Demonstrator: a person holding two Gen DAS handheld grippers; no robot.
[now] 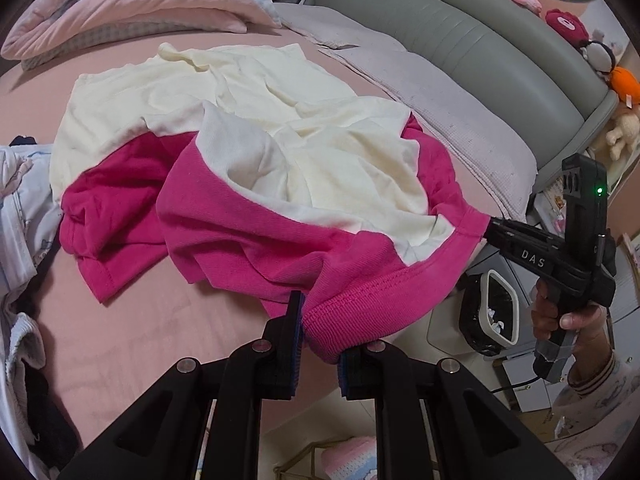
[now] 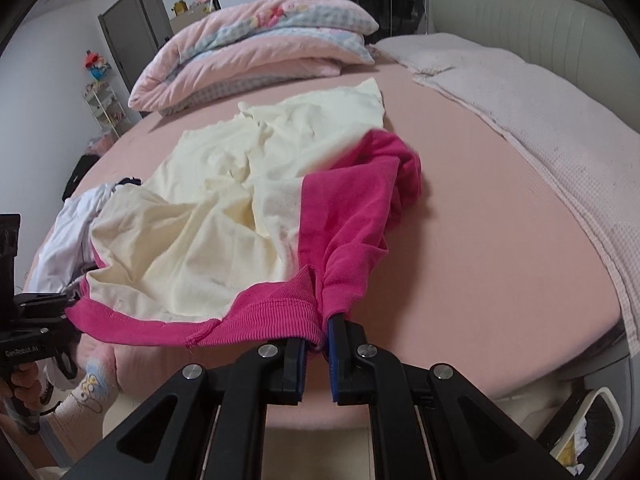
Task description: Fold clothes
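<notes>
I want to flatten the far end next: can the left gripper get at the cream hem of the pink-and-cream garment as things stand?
Probably not yet. The left gripper is shut on the pink ribbed hem of the pink-and-cream garment, and the cream edge lies across the pink bed sheet, so it must let go first.

Garment [image 2: 240, 216] on bed [image 2: 500, 240], quilt [image 2: 256, 52] behind.

1. The garment [image 1: 248, 184] pinched in my left gripper [image 1: 318, 344] is soft knit cloth, cream and magenta, with a ribbed hem.
2. My right gripper [image 2: 318, 354] is matt black plastic with shiny metal rivets.
3. The bed sheet [image 2: 480, 272] beyond is smooth, matt pink cloth.
4. The headboard [image 1: 460, 28] looks like smooth grey leather.
</notes>
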